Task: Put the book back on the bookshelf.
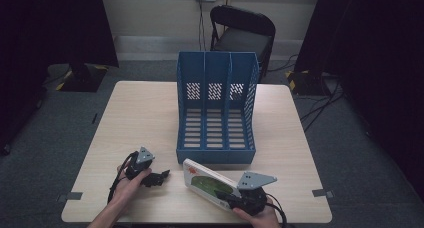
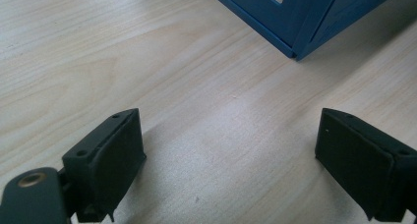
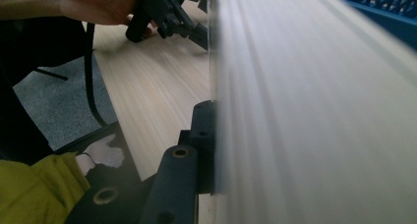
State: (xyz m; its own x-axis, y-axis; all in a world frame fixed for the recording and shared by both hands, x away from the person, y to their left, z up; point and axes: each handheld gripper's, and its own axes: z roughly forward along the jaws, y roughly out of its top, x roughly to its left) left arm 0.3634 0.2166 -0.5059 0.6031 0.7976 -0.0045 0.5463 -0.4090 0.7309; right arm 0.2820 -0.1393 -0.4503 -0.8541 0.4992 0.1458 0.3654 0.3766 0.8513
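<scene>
Left gripper (image 1: pixel 159 177) low over the table (image 1: pixel 135 118) at front left, held by the person's left hand (image 1: pixel 131 184), jaws spread wide with nothing between them; in the left gripper view (image 2: pixel 231 155) bare wood lies between the two black pads, and the corner of the blue file rack (image 2: pixel 300 22) sits ahead, apart from the jaws. Rack (image 1: pixel 216 108) stands mid-table, three compartments, all open toward the person, slotted floors and perforated back. Just in front of its lower right corner is the book (image 1: pixel 207 183), white edged with green and red cover art, tilted up off the table, its far corner near the rack's front lip; touching or not, can't tell. Right gripper (image 1: pixel 231 197) clamps the book's near end, jaws closed onto it, right hand (image 1: pixel 260 215) behind. Right gripper view: book's pale surface (image 3: pixel 314 116) blurred, one black jaw pressed against its edge, left gripper (image 3: pixel 167 13) farther off.
</scene>
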